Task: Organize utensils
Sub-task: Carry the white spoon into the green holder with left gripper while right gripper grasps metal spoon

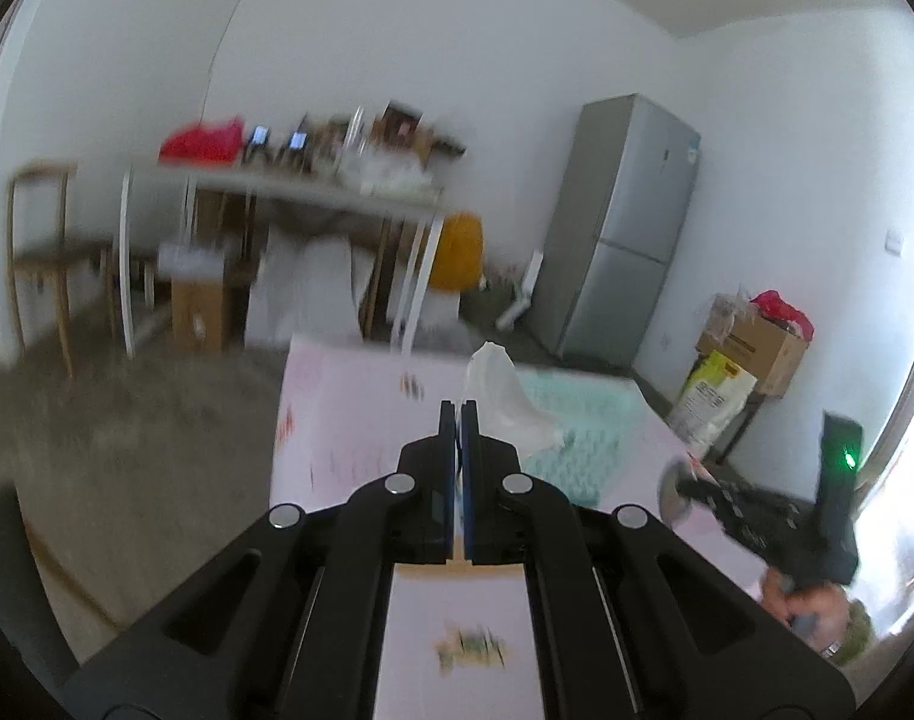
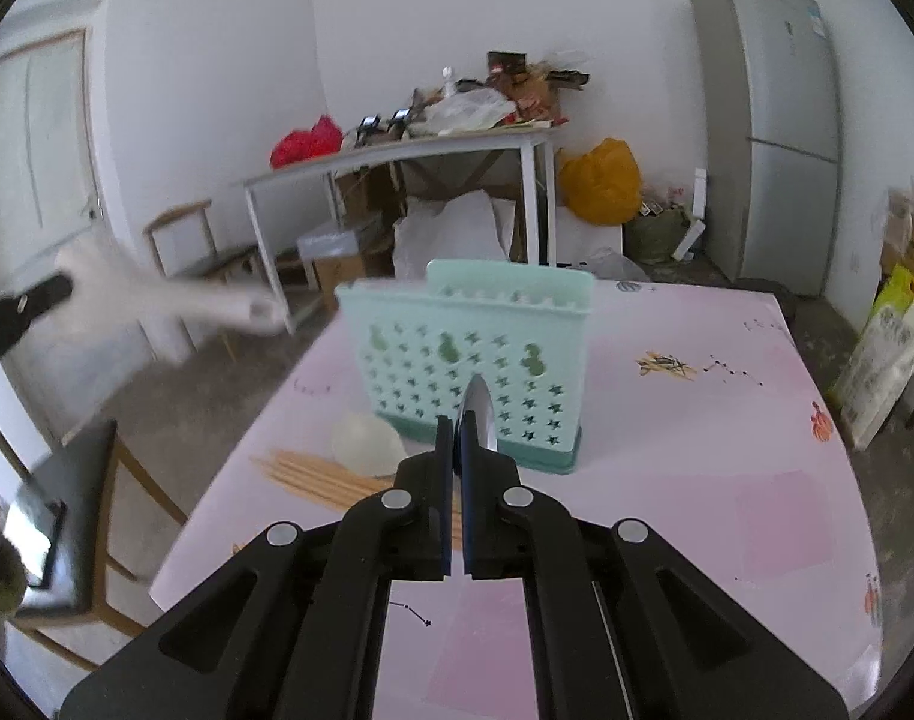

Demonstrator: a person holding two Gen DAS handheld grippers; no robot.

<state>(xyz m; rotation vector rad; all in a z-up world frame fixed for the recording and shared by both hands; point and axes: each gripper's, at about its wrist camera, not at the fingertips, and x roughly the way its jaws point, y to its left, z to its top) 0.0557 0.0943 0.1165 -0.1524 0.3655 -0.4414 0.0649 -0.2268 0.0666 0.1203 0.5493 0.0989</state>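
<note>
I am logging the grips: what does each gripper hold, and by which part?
Left gripper: a white spoon, hold part blurred. Right gripper: a metal spoon, gripped just behind its bowl.

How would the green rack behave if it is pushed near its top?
The rack looks like thin, perforated plastic, so probably light. It stands tall on a narrow base, so it may tip. Pushed low, it might slide on the smooth tablecloth.

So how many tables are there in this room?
2. The pink-clothed table is nearest, with the green utensil holder standing on it. The white-legged table stands further back, by the far wall. More could lie outside these views.
</note>
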